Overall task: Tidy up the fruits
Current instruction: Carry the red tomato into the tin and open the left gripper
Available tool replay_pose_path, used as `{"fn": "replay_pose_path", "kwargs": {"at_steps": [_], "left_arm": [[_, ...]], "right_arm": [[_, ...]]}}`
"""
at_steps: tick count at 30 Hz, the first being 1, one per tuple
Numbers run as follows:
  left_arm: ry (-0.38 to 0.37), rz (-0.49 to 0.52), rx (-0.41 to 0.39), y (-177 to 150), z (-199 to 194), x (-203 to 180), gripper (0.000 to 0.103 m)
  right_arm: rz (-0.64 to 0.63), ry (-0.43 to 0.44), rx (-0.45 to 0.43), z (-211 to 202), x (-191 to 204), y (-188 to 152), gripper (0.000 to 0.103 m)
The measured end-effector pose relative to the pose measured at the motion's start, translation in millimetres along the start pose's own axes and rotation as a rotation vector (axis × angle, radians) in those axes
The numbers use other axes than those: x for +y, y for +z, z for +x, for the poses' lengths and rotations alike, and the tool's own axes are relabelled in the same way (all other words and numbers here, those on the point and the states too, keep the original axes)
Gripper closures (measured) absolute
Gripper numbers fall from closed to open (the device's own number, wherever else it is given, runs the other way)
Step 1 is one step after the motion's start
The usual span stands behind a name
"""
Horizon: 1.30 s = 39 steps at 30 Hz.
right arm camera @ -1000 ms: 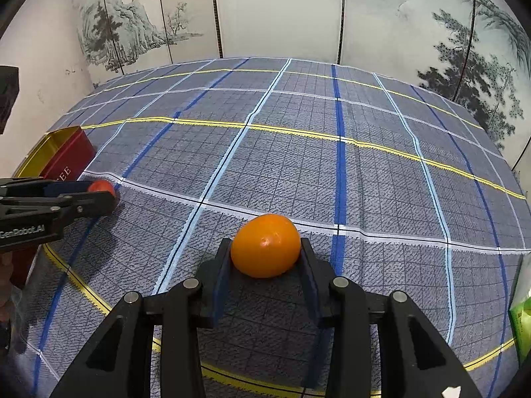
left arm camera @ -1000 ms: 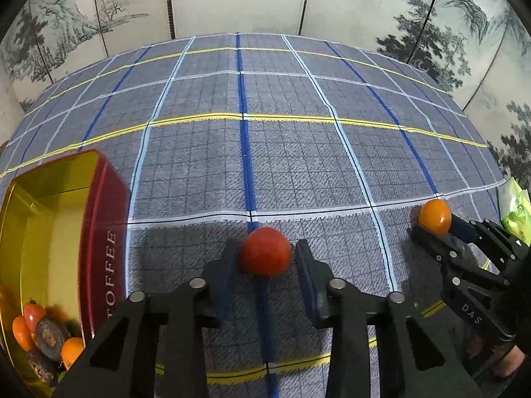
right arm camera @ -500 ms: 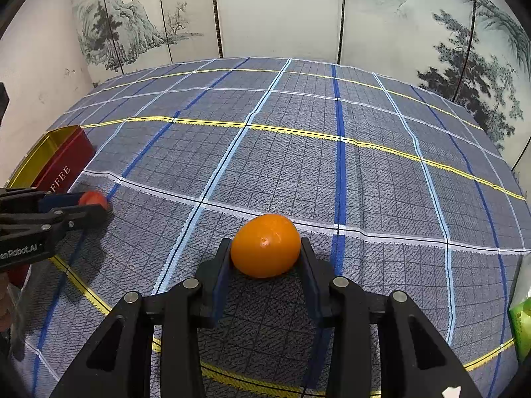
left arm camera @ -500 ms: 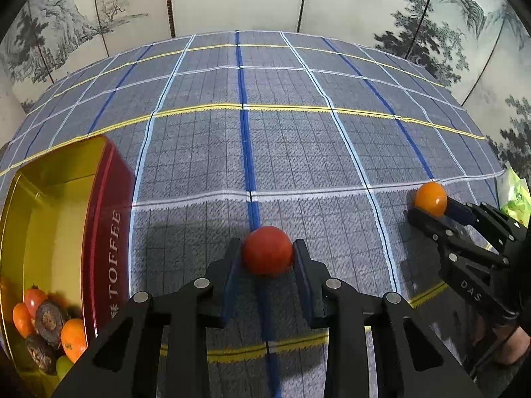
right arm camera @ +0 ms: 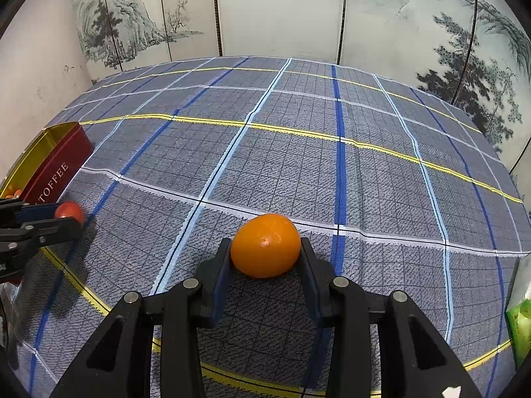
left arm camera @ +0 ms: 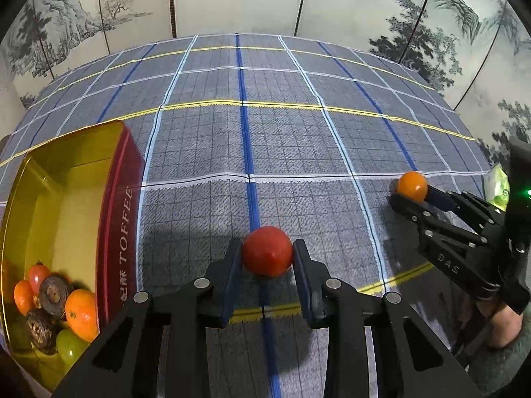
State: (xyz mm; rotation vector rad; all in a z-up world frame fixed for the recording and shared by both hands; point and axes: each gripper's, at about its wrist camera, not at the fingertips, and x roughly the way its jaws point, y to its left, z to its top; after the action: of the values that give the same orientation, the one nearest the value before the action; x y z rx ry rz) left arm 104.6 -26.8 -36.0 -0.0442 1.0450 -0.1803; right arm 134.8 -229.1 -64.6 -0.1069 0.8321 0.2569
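Note:
My left gripper [left arm camera: 267, 255] is shut on a small red tomato [left arm camera: 267, 250], held above the checked cloth. A red toffee tin [left arm camera: 114, 219] with a gold inside stands to its left, with several small fruits [left arm camera: 53, 305] piled in its near corner. My right gripper [right arm camera: 265, 248] is shut on an orange [right arm camera: 265, 244] over the cloth. From the left wrist view the right gripper [left arm camera: 411, 195] and its orange [left arm camera: 412, 186] appear at the right. In the right wrist view the left gripper [right arm camera: 71, 217] with the tomato [right arm camera: 69, 211] sits at the left, beside the tin [right arm camera: 54, 165].
A blue-grey checked tablecloth [right arm camera: 298, 152] covers the table, with painted folding screens [right arm camera: 282, 10] behind it. A green packet [right arm camera: 519, 325] lies at the right edge. A person's hand [left arm camera: 501, 328] holds the right gripper.
The left gripper has moved with the tomato toward the tin, which now shows closer and larger on the left. The right gripper and its orange have stayed put.

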Motion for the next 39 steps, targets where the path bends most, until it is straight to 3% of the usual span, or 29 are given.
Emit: {"fn": "replay_pose_path", "kwargs": {"at_steps": [19,29,39], "left_arm": [[0.004,-0.044,-0.087,-9,-65,23,0.071],[0.067,-0.108,-0.127,-16,-92,68,0.071],[0.158,-0.149,-0.091,-36,-89,109,0.071]], "right_arm": [[-0.002,-0.003,0.000,0,0,0,0.067],[-0.002,-0.003,0.000,0,1,0,0.067],[-0.002,-0.003,0.001,0,1,0,0.066]]}}
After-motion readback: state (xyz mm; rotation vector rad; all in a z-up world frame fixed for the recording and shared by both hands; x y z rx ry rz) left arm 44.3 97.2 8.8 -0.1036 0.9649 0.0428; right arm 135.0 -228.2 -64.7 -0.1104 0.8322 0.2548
